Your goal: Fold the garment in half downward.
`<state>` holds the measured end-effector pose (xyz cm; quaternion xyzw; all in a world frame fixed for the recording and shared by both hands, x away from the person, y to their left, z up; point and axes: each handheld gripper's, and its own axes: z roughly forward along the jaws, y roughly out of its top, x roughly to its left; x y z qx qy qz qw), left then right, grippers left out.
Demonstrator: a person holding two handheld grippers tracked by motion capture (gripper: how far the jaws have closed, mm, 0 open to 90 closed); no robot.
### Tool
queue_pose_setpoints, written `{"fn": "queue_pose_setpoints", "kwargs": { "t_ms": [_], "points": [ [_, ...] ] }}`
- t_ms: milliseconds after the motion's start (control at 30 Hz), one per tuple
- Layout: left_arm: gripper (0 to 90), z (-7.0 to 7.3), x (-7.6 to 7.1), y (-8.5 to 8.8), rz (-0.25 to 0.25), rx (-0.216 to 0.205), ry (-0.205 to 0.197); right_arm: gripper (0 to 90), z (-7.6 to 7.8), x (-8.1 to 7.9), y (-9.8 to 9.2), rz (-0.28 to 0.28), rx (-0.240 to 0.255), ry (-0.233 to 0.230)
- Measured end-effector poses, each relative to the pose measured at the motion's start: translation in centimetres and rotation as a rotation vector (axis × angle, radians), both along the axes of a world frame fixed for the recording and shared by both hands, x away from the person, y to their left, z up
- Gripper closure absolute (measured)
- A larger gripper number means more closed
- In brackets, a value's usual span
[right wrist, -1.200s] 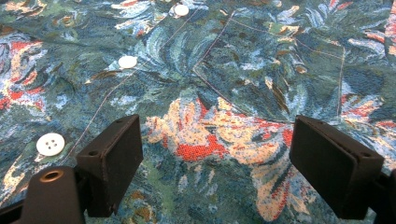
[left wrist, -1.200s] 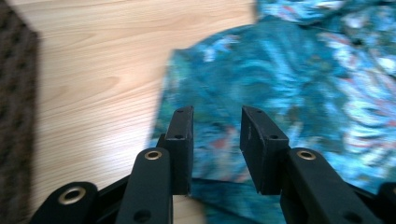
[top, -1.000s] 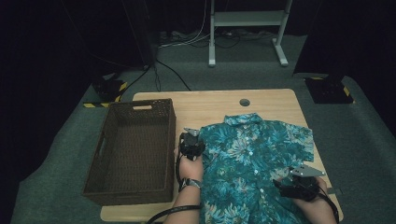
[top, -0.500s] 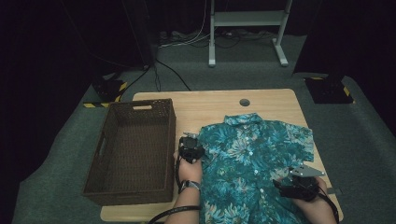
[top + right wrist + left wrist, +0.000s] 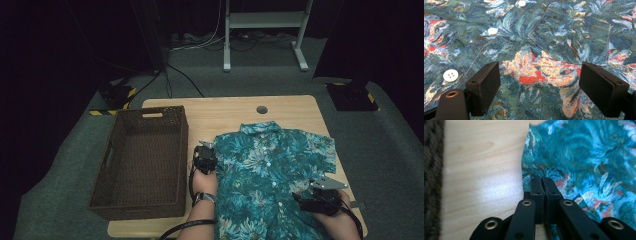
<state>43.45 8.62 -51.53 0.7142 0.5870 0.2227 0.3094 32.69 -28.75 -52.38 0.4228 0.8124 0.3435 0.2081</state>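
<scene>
A teal floral short-sleeved shirt (image 5: 270,170) lies flat, front up and buttoned, on the wooden table (image 5: 225,115). My left gripper (image 5: 206,148) is at the shirt's left sleeve. In the left gripper view its jaws (image 5: 541,183) have just been closing and now meet on the edge of the fabric (image 5: 586,157). My right gripper (image 5: 299,200) is low over the shirt's lower right part. In the right gripper view it (image 5: 539,85) stands open, jaws wide apart, with the chest pocket and white buttons of the shirt (image 5: 536,37) just beyond.
An empty dark wicker basket (image 5: 115,145) stands on the table's left side, close to my left gripper. A round cable hole (image 5: 261,109) sits near the far edge. Beyond the table are grey carpet, cables and a white stand (image 5: 265,20).
</scene>
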Motion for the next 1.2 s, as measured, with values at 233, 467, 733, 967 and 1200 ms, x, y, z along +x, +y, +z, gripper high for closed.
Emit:
{"fn": "queue_pose_setpoints", "kwargs": {
  "t_ms": [233, 467, 733, 967, 1200],
  "points": [
    [87.2, 2.0, -0.1, -0.7, -0.031, -0.020, -0.054, 17.5, 0.1, 0.0, 0.1, 0.001, -0.001, -0.001],
    [85.5, 2.7, 0.1, -3.1, -0.117, -0.037, -0.080, 17.5, 0.0, 0.0, 0.1, 0.000, -0.001, 0.002],
    [70.6, 3.1, 0.0, -4.5, -0.178, -0.060, -0.096, 17.5, 0.0, 0.0, 0.0, -0.001, 0.000, 0.001],
    [50.6, 2.8, -1.0, -3.7, -0.201, -0.068, -0.066, 17.5, 0.0, 0.1, -0.1, -0.008, 0.003, 0.000],
    [40.7, 0.8, -3.1, -3.3, -0.210, -0.057, -0.024, 18.0, 0.2, 0.2, -0.3, -0.024, 0.017, -0.011]
  ]
}}
